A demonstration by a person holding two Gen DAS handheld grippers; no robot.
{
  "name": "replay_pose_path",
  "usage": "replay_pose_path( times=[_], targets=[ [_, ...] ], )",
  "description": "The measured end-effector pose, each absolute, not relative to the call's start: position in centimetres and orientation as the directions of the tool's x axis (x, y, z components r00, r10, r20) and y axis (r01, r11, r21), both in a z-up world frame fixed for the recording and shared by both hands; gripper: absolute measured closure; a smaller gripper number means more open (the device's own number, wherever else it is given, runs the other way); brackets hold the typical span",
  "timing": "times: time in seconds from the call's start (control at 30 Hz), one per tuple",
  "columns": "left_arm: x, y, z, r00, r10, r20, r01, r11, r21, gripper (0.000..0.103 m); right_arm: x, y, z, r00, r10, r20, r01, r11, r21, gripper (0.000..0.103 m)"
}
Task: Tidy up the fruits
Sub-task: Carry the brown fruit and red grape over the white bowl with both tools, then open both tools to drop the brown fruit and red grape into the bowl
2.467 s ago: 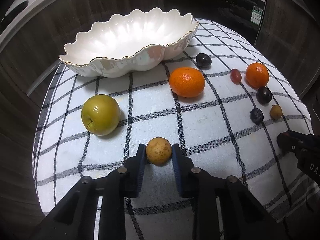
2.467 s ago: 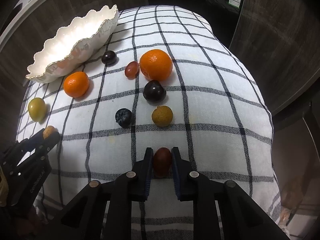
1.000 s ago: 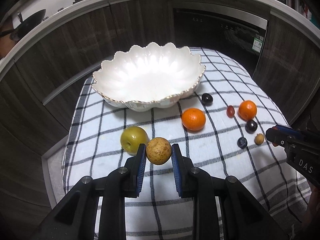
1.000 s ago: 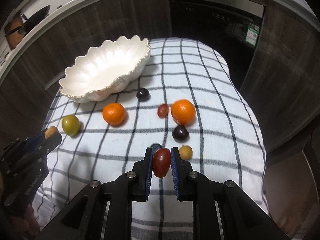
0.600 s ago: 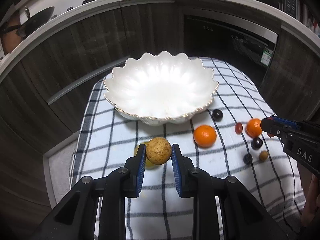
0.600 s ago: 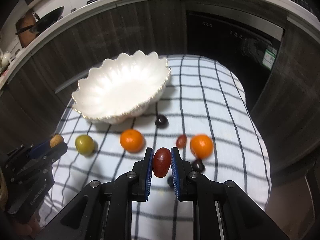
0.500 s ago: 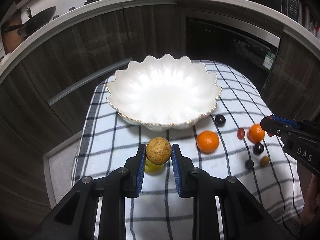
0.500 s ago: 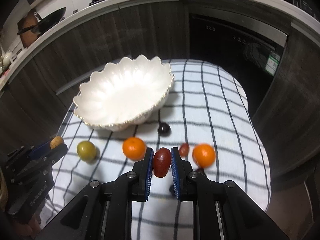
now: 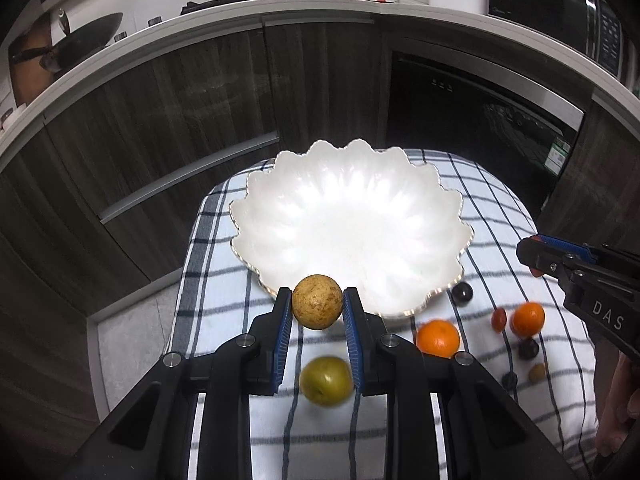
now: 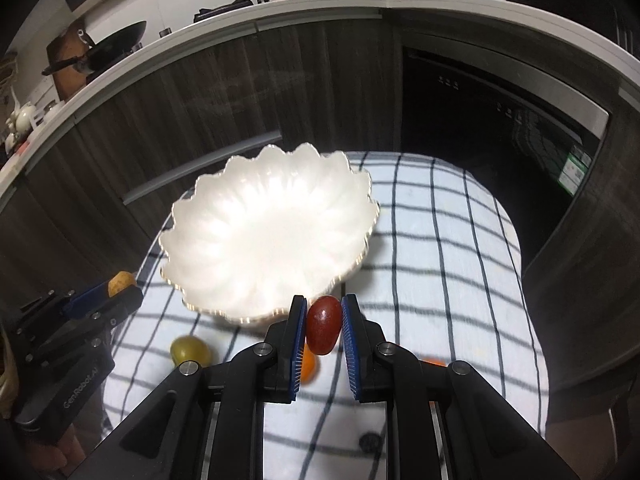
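Observation:
My left gripper (image 9: 317, 307) is shut on a round tan speckled fruit (image 9: 317, 306), held in the air just short of the near rim of the white scalloped bowl (image 9: 348, 224). My right gripper (image 10: 323, 330) is shut on a dark red oval fruit (image 10: 323, 330), also raised near the bowl (image 10: 264, 232), at its near right rim. The bowl has no fruit in it. On the checked cloth (image 9: 496, 208) below lie a green apple (image 9: 326, 380), two oranges (image 9: 438, 338) (image 9: 528, 319) and several small dark fruits (image 9: 462, 293). The right gripper's tip (image 9: 534, 255) shows at the left wrist view's right edge.
The small table with the checked cloth (image 10: 448, 240) stands before dark wood cabinets (image 9: 160, 120) and a black oven front (image 9: 480, 128). A counter with bottles and a wok runs behind. A person's hand (image 9: 624, 380) shows at the right edge. Floor (image 9: 132, 336) lies left of the table.
Both grippers have risen and moved forward toward the bowl with their fruits. The bowl now looms just ahead, and the fruits on the cloth have slid down under the fingers.

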State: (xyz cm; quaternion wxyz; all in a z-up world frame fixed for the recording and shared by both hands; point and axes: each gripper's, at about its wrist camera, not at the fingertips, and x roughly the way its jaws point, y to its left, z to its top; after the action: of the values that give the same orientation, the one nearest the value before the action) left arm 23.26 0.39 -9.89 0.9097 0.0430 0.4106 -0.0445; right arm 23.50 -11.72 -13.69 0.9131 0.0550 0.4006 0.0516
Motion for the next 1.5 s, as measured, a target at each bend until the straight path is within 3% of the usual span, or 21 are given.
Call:
replay_pose_path(
  times=[1.27,1.33,1.5],
  targets=[
    [34.1,1.8,-13.2,0.600,-0.040,-0.799,0.106,0.994,0.030,0.076,35.0,-10.1,-16.0,0.614,0.125,-0.779,-0.064,0.992,0.108,0.083],
    [34.2,1.8,-13.3,0.597,-0.040,-0.801,0.109,0.994,0.032,0.074,35.1,-10.2,-16.4,0.606,0.126,-0.785,-0.060,0.992,0.113,0.083],
    [34.2,1.6,-13.3,0.596,-0.035,-0.802,0.110,0.993,0.038,0.056,35.1,-10.3,-16.8,0.604,0.133,-0.786,-0.065,0.991,0.117,0.083]
  ],
)
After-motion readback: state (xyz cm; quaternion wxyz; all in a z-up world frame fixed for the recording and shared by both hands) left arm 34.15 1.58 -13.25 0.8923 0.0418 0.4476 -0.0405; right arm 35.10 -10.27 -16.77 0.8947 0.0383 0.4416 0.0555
